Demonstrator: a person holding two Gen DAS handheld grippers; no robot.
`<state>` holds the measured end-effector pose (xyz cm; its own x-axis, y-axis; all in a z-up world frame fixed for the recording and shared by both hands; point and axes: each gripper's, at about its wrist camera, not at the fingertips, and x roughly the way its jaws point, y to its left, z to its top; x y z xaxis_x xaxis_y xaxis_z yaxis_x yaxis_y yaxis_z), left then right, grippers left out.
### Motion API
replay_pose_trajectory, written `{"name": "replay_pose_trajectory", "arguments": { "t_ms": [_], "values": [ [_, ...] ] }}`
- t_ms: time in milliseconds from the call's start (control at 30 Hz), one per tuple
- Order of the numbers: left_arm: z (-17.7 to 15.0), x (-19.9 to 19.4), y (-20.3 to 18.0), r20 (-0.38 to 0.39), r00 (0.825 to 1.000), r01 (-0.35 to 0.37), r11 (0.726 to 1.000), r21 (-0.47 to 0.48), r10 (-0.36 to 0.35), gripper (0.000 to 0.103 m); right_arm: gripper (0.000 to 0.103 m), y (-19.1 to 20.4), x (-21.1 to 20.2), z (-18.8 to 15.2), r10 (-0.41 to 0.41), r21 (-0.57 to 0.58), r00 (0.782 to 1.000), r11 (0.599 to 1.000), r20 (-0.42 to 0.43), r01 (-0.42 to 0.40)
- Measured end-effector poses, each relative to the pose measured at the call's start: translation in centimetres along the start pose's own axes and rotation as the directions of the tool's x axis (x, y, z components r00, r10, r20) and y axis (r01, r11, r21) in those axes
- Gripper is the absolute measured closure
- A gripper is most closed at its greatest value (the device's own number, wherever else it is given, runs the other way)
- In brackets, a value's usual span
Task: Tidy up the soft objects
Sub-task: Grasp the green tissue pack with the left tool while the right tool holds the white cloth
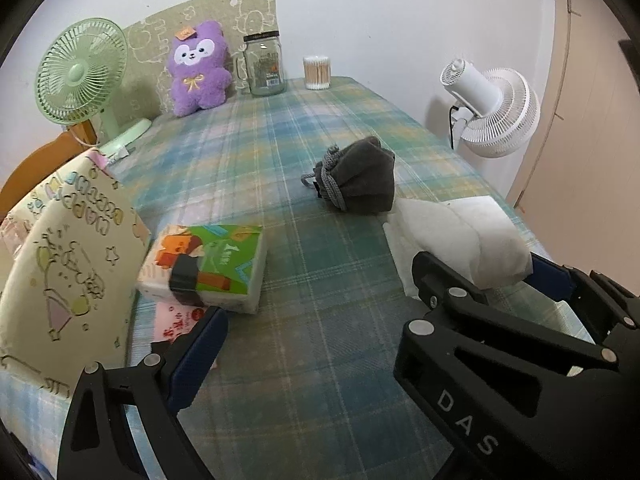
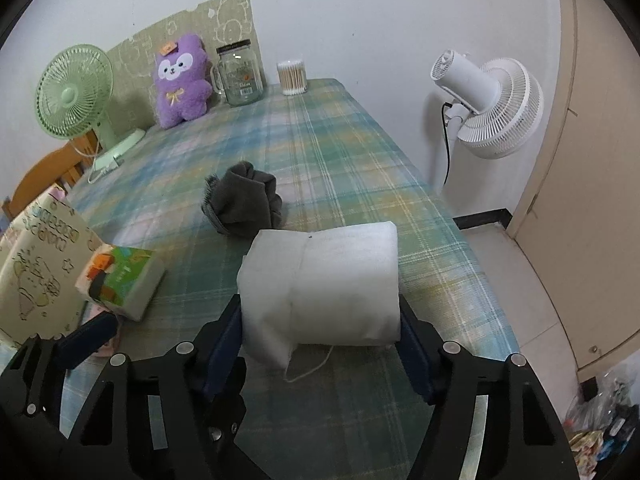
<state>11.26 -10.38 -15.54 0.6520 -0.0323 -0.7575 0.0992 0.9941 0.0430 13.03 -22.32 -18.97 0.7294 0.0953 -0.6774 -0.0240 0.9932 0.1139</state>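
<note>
Low in the frame's centre, the right gripper (image 2: 320,320) is clasping the white padded bundle (image 2: 324,280) by both sides, seemingly to lift it, while the left gripper (image 1: 320,312) is hanging released.

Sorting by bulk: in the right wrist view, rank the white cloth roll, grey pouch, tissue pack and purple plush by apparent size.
1. white cloth roll, though nearest the camera.
2. grey pouch, tissue pack and purple plush: too alike to rank.
</note>
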Motion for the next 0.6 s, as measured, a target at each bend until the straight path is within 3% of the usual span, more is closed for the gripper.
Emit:
{"name": "replay_pose_trajectory", "arguments": {
  "t_ms": [233,300,600],
  "values": [
    [0.0,-1.4,1.2,0.036,0.998,-0.050,0.999,-0.018,0.050,0.005,0.031,0.8,-1.8,0.0,0.022,0.000,0.999,1.000,0.038,-0.022],
    [0.1,-1.6,1.7,0.047,0.994,-0.095,0.995,-0.034,0.097,0.005,0.031,1.2,-2.1,0.1,0.028,-0.005,0.999,1.000,0.046,-0.028],
    [0.3,-2.0,3.4,0.059,0.981,-0.180,0.980,-0.082,0.185,0.004,0.031,2.7,-2.3,0.6,0.058,-0.013,0.997,0.998,0.058,-0.057]
  ]
}}
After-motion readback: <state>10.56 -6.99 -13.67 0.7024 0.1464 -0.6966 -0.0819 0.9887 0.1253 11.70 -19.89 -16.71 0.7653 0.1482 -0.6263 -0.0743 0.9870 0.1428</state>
